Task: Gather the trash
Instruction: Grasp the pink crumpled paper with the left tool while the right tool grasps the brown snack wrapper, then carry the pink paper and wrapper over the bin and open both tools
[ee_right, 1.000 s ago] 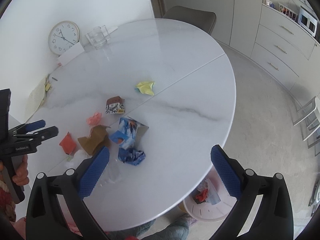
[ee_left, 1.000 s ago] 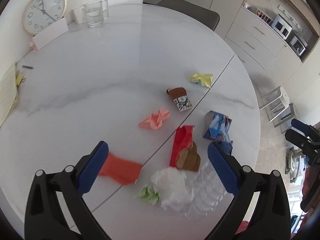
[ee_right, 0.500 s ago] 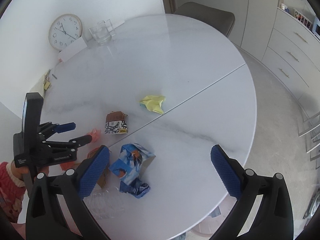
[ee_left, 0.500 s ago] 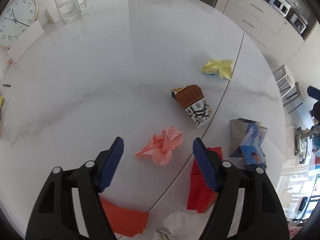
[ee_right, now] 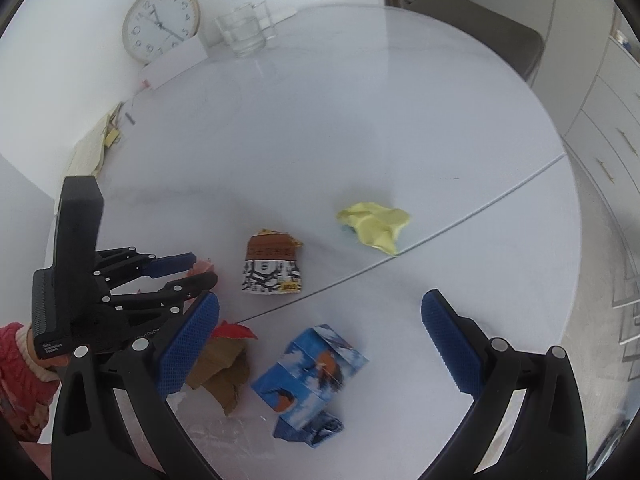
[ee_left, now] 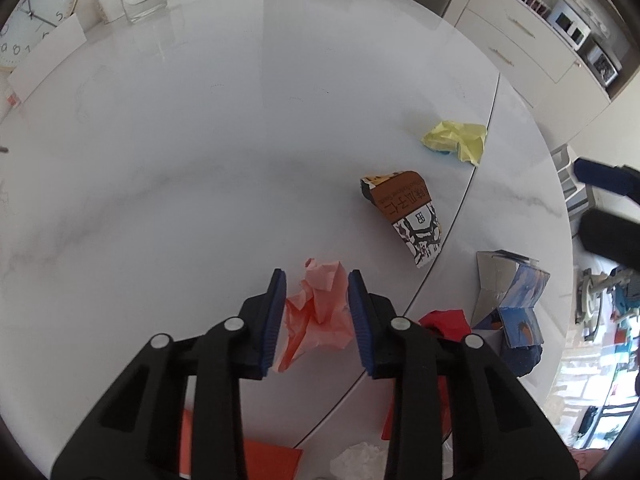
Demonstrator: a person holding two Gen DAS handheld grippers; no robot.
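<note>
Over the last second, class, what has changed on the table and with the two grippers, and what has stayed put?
The left gripper came down over the pink crumpled paper; its jaws have just been closing and now press it from both sides. The right gripper, jaws wide open, swung in over the blue carton. The yellow paper, brown snack packet and the table stayed as they were.

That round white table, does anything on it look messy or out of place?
Yes. Crumpled litter is scattered over the near part of the table: a pink paper wad, a yellow paper wad, a torn snack packet and a crushed blue carton. Nothing looks spilled.
</note>
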